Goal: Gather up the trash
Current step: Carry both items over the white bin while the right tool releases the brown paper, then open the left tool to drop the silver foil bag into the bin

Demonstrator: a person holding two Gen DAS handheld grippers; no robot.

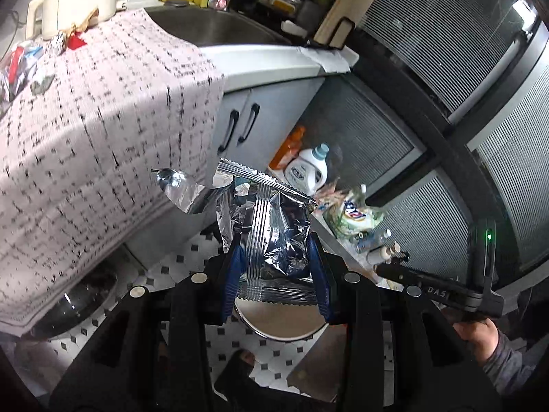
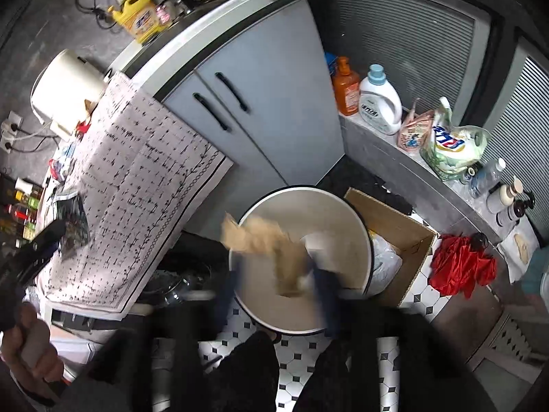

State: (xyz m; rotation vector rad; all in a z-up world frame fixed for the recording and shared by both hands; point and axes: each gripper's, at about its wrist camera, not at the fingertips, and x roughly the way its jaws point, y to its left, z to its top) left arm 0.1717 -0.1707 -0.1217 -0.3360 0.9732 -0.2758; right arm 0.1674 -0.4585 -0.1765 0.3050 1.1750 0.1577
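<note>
Two views split the scene. From the left wrist, the left gripper [image 1: 276, 257] pinches a crumpled silver foil wrapper [image 1: 271, 226] between its blue pads, above the rim of a white bin [image 1: 284, 324]; more wrappers [image 1: 20, 65] lie on the patterned cloth [image 1: 103, 130]. From the right wrist, the right gripper [image 2: 278, 281] stands with jaws parted, blurred, a brown paper scrap [image 2: 271, 243] loose between them over the bin [image 2: 343, 213], beside a cardboard box [image 2: 394, 233].

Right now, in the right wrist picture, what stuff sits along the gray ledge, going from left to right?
Orange bottle → white jug → pink bag → green-and-white bag → clear water bottle → small bottles at the far right.
</note>
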